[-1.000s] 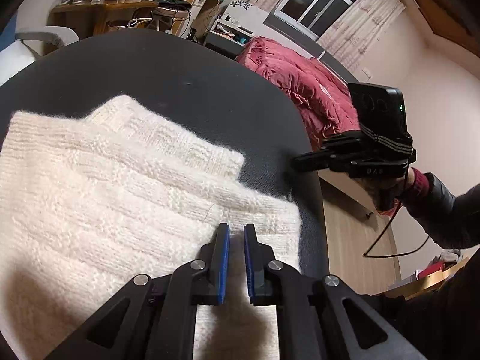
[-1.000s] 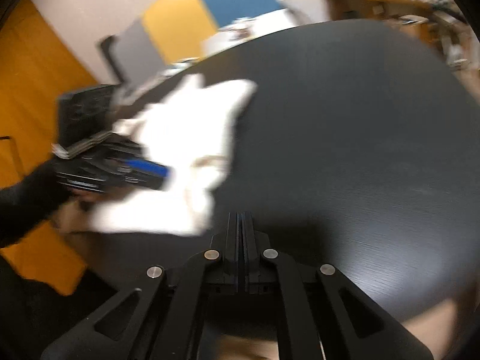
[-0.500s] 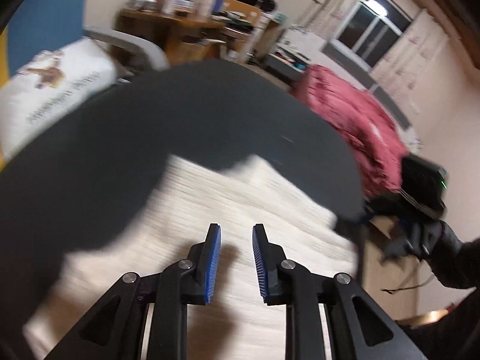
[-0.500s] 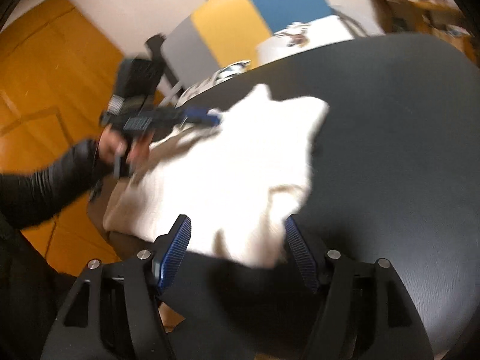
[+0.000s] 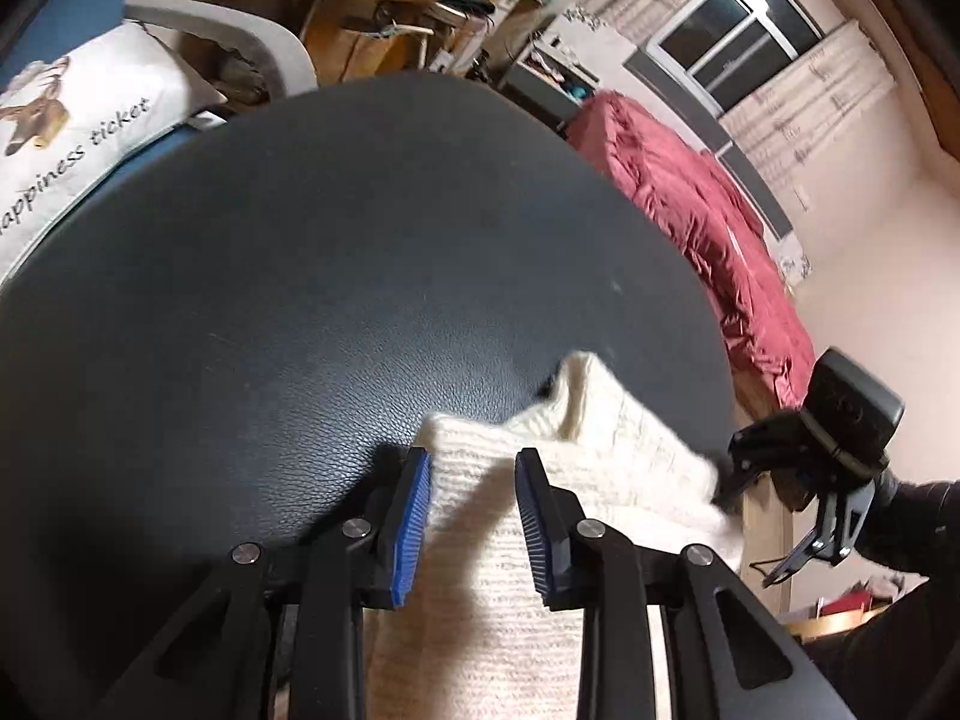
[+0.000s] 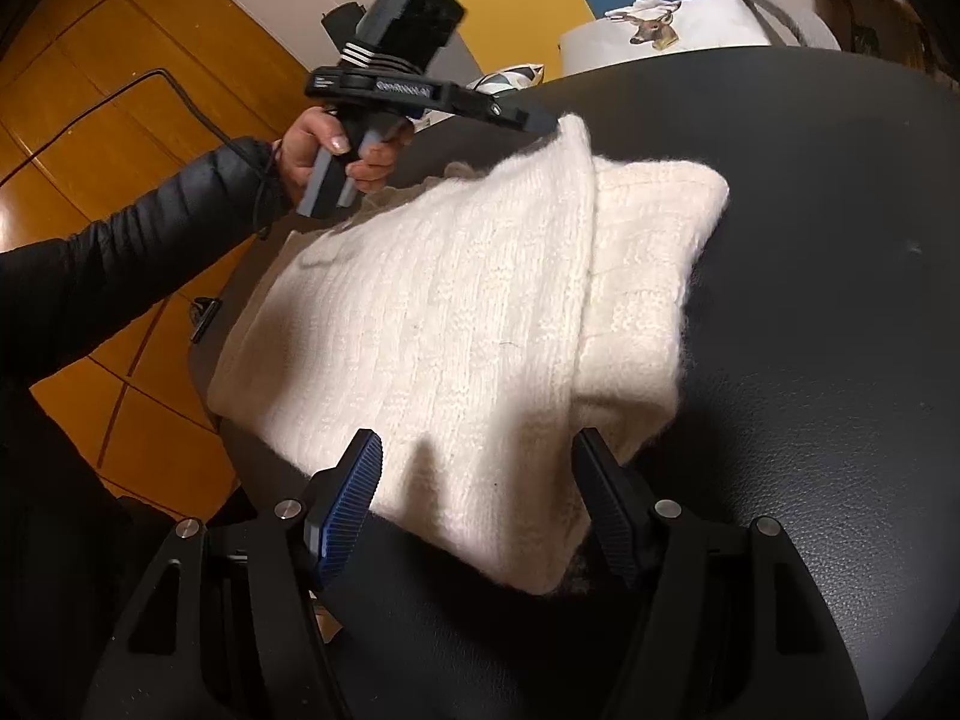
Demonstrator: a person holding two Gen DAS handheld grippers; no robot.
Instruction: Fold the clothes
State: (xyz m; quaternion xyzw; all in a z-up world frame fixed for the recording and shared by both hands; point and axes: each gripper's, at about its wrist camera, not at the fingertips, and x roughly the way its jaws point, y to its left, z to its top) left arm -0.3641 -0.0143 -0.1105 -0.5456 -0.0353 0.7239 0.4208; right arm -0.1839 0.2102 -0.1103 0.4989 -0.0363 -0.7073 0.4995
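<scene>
In the left wrist view, the left gripper (image 5: pixel 471 480) filled the bottom of the frame. Its blue-padded jaws stood partly apart and had just been opening; a strip of the cream knitted sweater (image 5: pixel 606 468) lay between them without being pinched. The sweater spread from the bottom centre toward the right edge of the round black table (image 5: pixel 300 276). At the right edge of the frame the right gripper (image 5: pixel 738 474) reached the sweater's far corner, held by an arm in a dark sleeve (image 5: pixel 912 504).

In the right wrist view, the right gripper (image 6: pixel 480 492) sat at the bottom centre, its jaws wide apart, having just opened, straddling the near edge of the sweater (image 6: pixel 456 312) with the pads clear of the wool. The sweater lay folded in layers across the middle of the table (image 6: pixel 810 330). At the upper left, a hand (image 6: pixel 324 150) gripped the handle of the left gripper (image 6: pixel 534 120), whose tip met the sweater's raised far corner.

Beyond the table, at the left edge of the left wrist view, a white cushion (image 5: pixel 78 120) bore a deer picture and the words "happiness ticket". Small white lettering on the left gripper's body was too small to read.
</scene>
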